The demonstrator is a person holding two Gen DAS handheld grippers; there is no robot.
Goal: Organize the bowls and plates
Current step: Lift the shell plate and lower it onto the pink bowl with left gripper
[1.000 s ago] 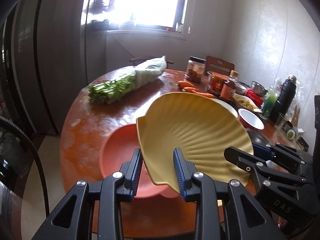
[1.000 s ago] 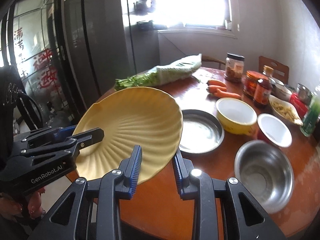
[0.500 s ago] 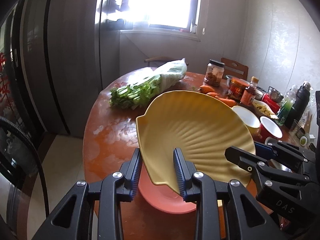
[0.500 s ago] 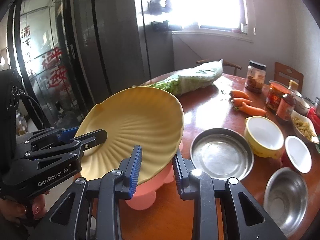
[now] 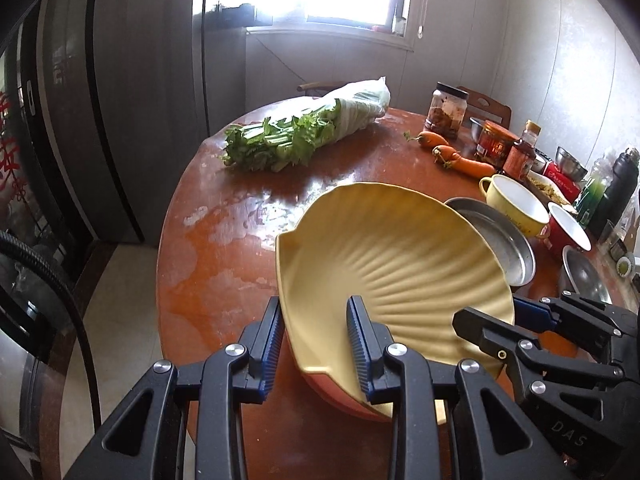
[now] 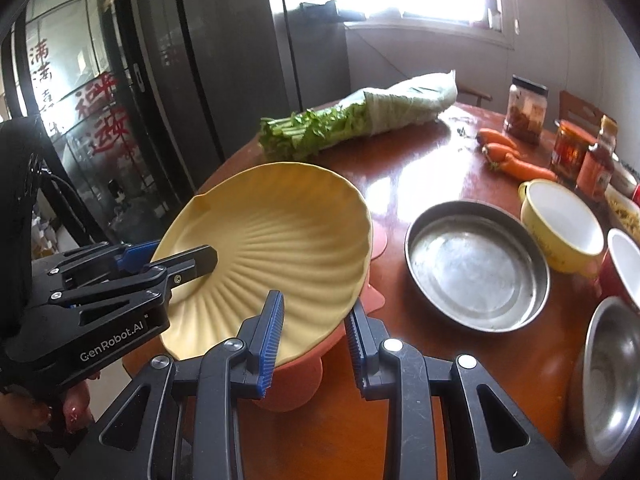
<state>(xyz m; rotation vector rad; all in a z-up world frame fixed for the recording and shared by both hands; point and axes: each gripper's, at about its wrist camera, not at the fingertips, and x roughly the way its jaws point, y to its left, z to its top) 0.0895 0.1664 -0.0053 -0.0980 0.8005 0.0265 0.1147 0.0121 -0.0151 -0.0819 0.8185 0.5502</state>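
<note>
A round reddish-brown table (image 5: 224, 248) stands in a kitchen by a bright window. Above its near edge a yellow shell-shaped plate (image 5: 394, 268) hangs tilted, just over a pink plate (image 6: 374, 298) that it hides almost wholly. The left gripper (image 5: 314, 338) clamps the shell plate's near rim, one finger inside, one beneath; the right gripper (image 6: 312, 328) grips the opposite rim likewise. Just beside lie a steel pan (image 6: 476, 266), a yellow bowl (image 6: 564, 224), a red bowl (image 6: 624, 264) cut off at the edge, and a steel bowl (image 6: 612, 376). Bagged celery (image 5: 304, 132) and carrots (image 5: 456, 156) lie farther off.
</note>
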